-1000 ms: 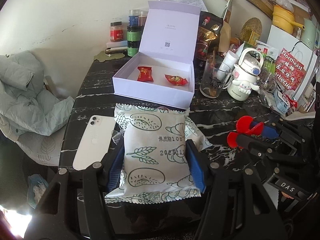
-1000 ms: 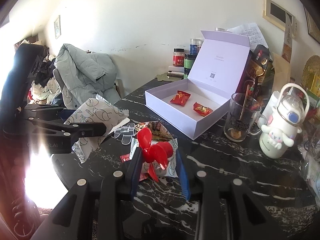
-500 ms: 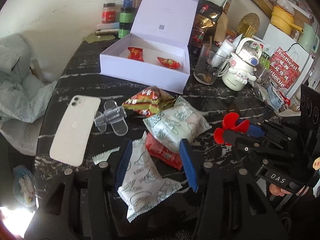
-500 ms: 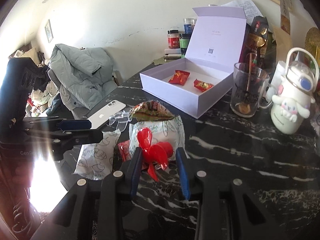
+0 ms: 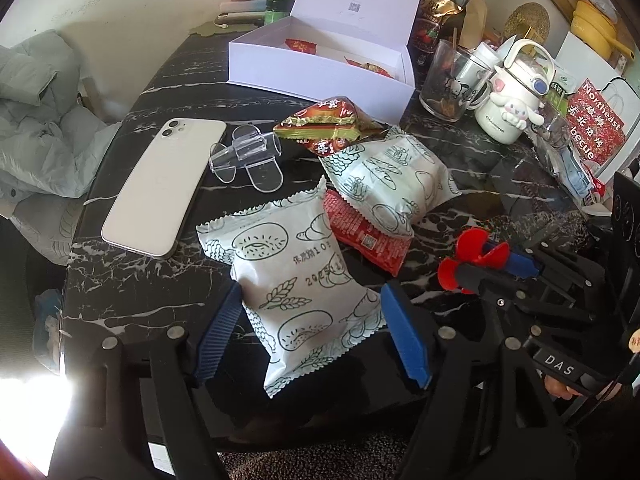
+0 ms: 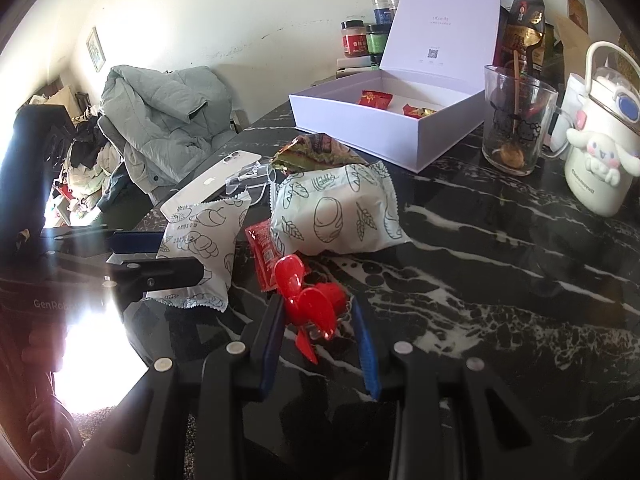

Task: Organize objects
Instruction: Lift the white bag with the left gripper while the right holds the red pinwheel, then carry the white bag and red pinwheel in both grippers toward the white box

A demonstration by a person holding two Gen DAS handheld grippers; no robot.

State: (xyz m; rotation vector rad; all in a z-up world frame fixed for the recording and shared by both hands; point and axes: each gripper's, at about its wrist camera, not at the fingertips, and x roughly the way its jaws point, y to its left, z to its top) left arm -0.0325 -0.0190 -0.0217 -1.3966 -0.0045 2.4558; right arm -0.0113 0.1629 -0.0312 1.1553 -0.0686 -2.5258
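2 white snack packs [image 5: 298,276] [image 5: 390,184], 2 candies [image 6: 375,99] [image 6: 418,111] in box [image 6: 384,128].

A black marbled worktop [image 5: 132,304] is seen carrying a white phone [image 5: 160,184], a clear plastic piece [image 5: 248,156], two white snack packets [image 5: 296,280] [image 5: 392,184], a red sachet [image 5: 364,236], an open white box [image 5: 320,68], a glass mug [image 5: 448,80] and a white bottle [image 5: 512,100].
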